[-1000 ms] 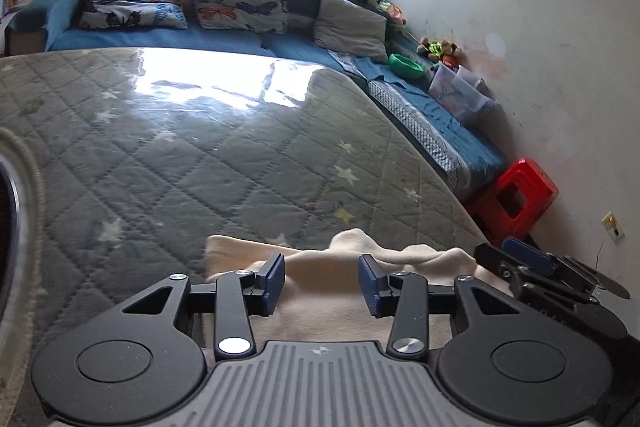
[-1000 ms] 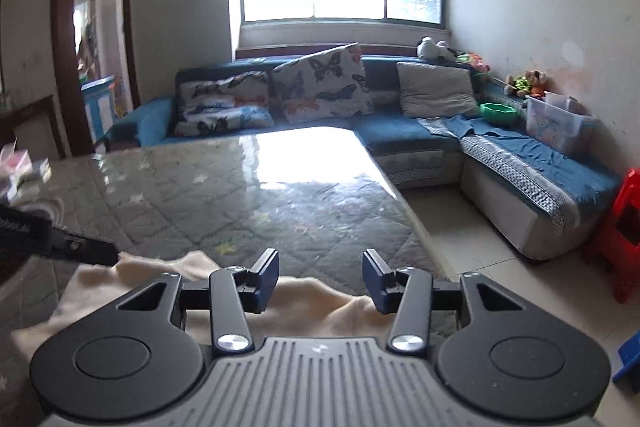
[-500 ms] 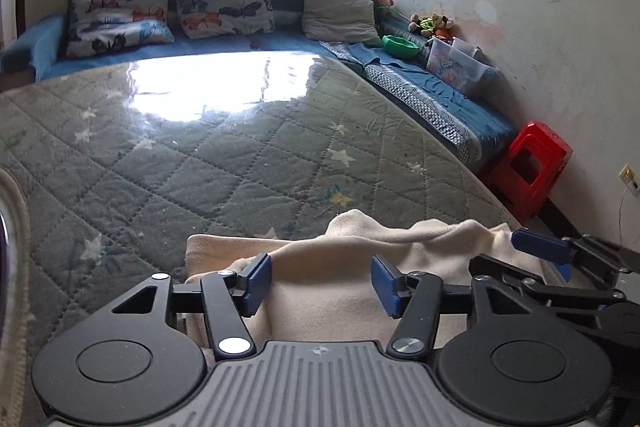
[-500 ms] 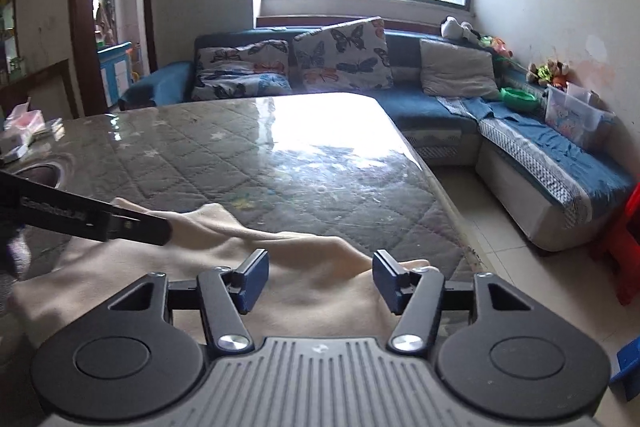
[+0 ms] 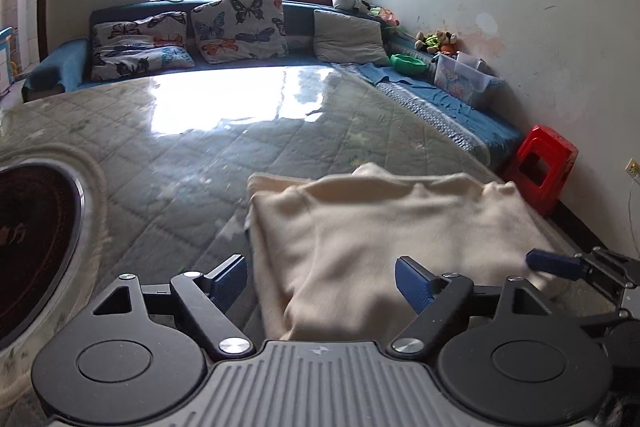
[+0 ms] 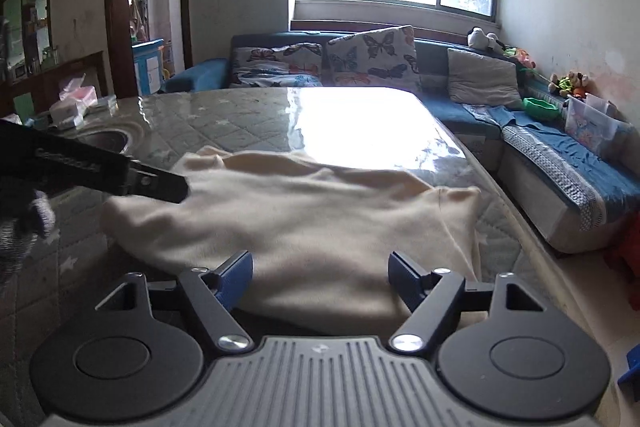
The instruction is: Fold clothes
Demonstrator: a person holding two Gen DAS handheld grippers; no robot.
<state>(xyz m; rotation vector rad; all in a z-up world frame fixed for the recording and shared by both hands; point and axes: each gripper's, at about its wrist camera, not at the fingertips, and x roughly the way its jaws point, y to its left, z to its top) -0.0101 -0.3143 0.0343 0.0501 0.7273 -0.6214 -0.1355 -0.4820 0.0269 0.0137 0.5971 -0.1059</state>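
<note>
Indoors, quilted table (image 5: 168, 155), cream garment (image 5: 384, 227), blue sofa (image 6: 452, 107), both grippers' jaws opening, nothing gripped.

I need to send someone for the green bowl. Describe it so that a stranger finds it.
Follow the blue sofa along the right-hand wall. The green bowl sits on the seat between a grey cushion and a clear plastic box. Nothing else on that seat is bright green.
</note>
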